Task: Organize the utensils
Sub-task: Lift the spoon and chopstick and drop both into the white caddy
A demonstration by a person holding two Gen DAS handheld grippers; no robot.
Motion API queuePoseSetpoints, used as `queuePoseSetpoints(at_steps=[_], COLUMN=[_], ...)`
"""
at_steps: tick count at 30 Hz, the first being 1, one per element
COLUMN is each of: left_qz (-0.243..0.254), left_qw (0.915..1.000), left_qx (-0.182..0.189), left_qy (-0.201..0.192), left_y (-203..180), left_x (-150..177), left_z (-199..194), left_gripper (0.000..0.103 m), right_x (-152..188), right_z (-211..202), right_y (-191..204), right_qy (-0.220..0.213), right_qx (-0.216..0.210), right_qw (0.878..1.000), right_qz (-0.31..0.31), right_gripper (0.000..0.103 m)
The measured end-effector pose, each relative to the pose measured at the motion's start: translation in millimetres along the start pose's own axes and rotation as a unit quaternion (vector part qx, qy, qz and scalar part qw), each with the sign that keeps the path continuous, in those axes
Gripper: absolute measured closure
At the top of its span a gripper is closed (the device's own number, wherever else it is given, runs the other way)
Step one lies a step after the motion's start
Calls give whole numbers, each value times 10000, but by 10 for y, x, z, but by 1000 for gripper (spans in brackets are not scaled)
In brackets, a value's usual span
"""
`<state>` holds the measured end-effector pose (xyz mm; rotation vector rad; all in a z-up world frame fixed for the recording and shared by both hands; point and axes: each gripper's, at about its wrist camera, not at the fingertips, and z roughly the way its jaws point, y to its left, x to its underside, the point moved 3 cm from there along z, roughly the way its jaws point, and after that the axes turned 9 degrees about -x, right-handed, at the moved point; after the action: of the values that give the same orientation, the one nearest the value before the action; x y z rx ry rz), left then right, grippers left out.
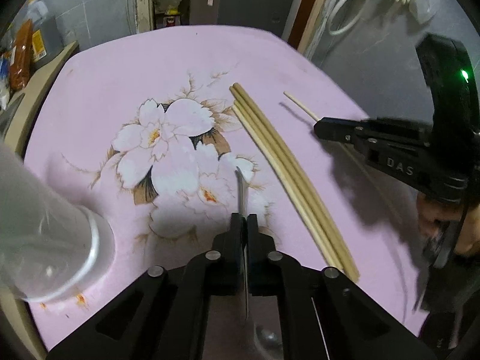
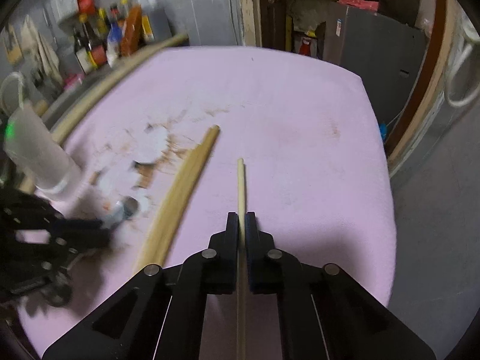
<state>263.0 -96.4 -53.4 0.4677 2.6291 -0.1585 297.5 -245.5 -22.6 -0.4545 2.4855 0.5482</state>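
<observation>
Left wrist view: left gripper point(image 1: 243, 220) low over the pink table point(image 1: 126, 69), pointing forward, fingers point(image 1: 235, 234) clenched on a thin metal utensil point(image 1: 241, 192); handle runs back between the jaws, bowl end seen below at the bottom edge. Which kind of utensil, cannot tell. Clear cup point(image 1: 51, 234) lying on its side at left, mouth toward the gripper. Three chopsticks point(image 1: 288, 177) flat on the table just right of the gripper, touching each other. Right gripper point(image 1: 318, 127) coming in from the right, raised, grasping one chopstick point(image 1: 300, 105) that sticks out past the tips.

Right wrist view: right gripper point(image 2: 241, 220) pointing forward across the table point(image 2: 300, 105), fingers point(image 2: 231, 231) closed on the single chopstick point(image 2: 240, 186), held straight along the jaws. Other chopsticks point(image 2: 180, 198) blurred, lying to the left. Left gripper point(image 2: 99, 231) far left, blurred, beside the cup point(image 2: 45, 156).
</observation>
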Motion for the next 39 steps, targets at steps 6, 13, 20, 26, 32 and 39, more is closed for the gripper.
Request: queuePoseSetpoints(at_steps=[6, 13, 20, 26, 32, 39], left_qz=[-150, -497, -1028, -1121, -1324, -1646], left_qw=[9990, 9814, 9428, 9206, 9049, 8848], left_qx=[-81, -403, -702, -993, -1327, -1717], left_qy=[-409, -1812, -3092, -3606, -3822, -4007], left_y=[-34, -29, 132, 294, 571, 1038], left_x=[117, 322, 374, 345, 293, 284], left_z=[-184, -636, -1157, -1511, -1868, -2229], left_gripper=[103, 103, 103, 103, 103, 103], right_x=[192, 315, 200, 1, -302, -687], right_z=[-398, -738, -873, -931, -982, -981], right_y=[252, 636, 1070, 1291, 1508, 1837], right_qy=[-1058, -2440, -3460, -3889, -4257, -4646], right_qx=[-451, -461, -592, -963, -1433, -1665], right_qw=[9933, 9680, 9332, 9130, 8910, 8673], right_qz=[99, -353, -777, -766, -658, -657], right_gripper=[100, 100, 100, 100, 100, 100])
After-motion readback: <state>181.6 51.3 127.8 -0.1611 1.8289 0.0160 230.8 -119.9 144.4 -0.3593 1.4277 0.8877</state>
